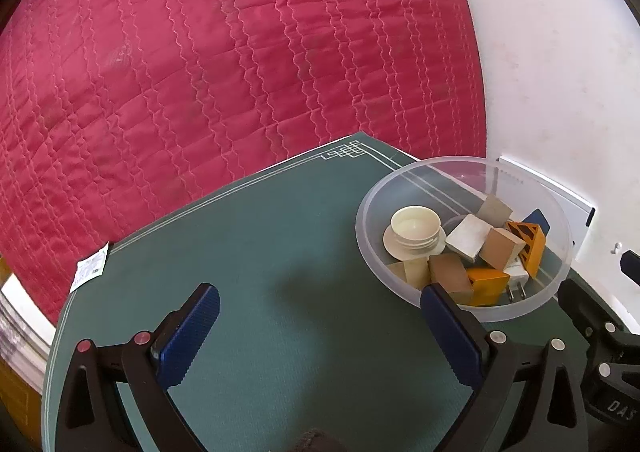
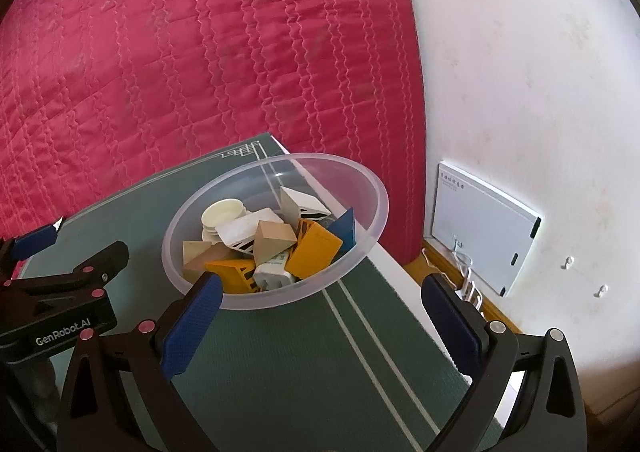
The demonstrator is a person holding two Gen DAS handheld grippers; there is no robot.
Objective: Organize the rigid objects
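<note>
A clear plastic bowl point(image 1: 532, 306) point(image 2: 372, 191) stands on the green mat near its far right corner. It holds several rigid objects: a cream jar lid point(image 1: 416, 230) point(image 2: 223, 211), tan blocks point(image 1: 502, 250) point(image 2: 274, 238), orange boxes point(image 1: 528, 242) point(image 2: 316, 252), a white block point(image 1: 468, 238) and a white plug adapter point(image 2: 272, 274). My left gripper point(image 1: 320, 328) is open and empty over the bare mat, left of the bowl. My right gripper point(image 2: 322, 322) is open and empty just in front of the bowl. The left gripper's body also shows in the right wrist view point(image 2: 60, 292).
The green mat point(image 1: 260, 252) point(image 2: 280, 372) lies on a red quilted bedspread point(image 1: 200, 51) point(image 2: 180, 51). A small white packet point(image 1: 90, 268) lies at the mat's left edge. A white wall point(image 2: 520, 71) with a flat white device point(image 2: 480, 228) is to the right.
</note>
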